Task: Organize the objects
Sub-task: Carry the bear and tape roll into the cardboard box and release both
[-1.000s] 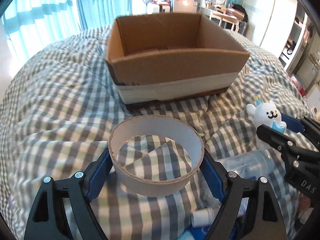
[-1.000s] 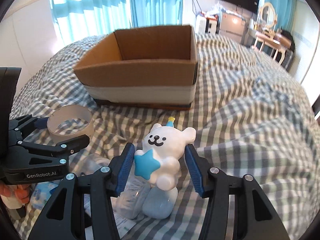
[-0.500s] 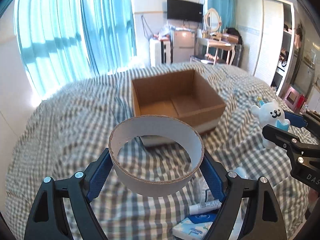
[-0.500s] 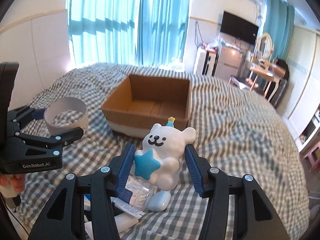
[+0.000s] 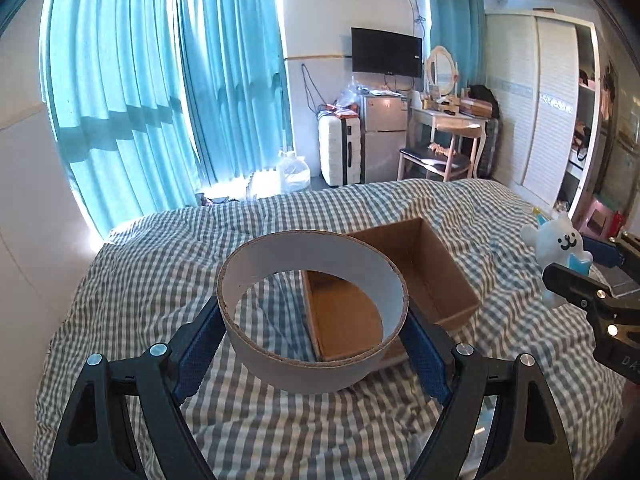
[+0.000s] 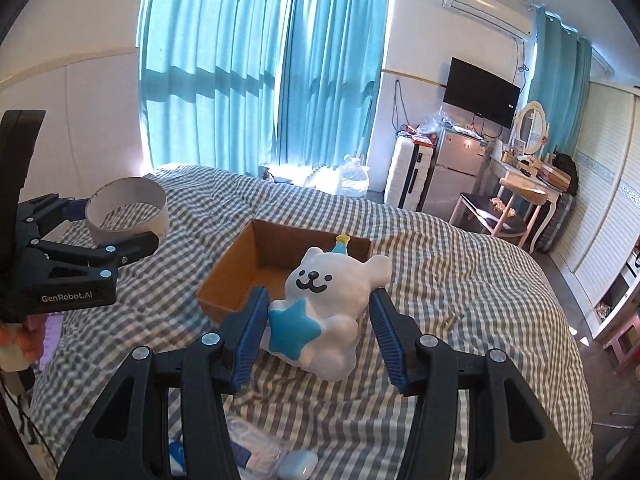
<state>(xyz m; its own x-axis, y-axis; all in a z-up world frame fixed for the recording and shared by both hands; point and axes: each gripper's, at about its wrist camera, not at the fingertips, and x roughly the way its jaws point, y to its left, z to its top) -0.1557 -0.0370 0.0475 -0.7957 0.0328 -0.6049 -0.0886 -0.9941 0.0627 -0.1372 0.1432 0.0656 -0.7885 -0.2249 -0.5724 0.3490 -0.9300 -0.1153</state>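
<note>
1. A bed (image 5: pixel 132 280) covered in a grey-and-white checked quilt fills the lower half of both wrist views, with turquoise curtains (image 5: pixel 160 100) hanging behind it.
2. An open cardboard box (image 6: pixel 240 276) sits on the quilt near the middle of the bed. Its flaps are gone or folded down, and its brown inside shows no contents in either view.
3. The left gripper (image 5: pixel 314 344) is held above the quilt, on the near side of the box. Its blue pads press against the two outer sides of a wide cardboard ring (image 5: pixel 312 372), so its jaws stand far apart but are clamped on that ring.
4. The ring has a white outer wall and a brown rim. It hangs clear of the bed, and part of the box shows through its hole.
5. The right gripper (image 6: pixel 320 332) also hovers above the quilt, in front of the box. Its blue pads squeeze a white bear figurine (image 6: pixel 332 300) from both sides.
6. The bear stands upright in the grip, facing the camera, with a blue star on its front and a small blue party hat on its head.
7. Small pale packets (image 6: pixel 264 456) lie on the quilt below the right gripper; what they are is unclear.
</note>
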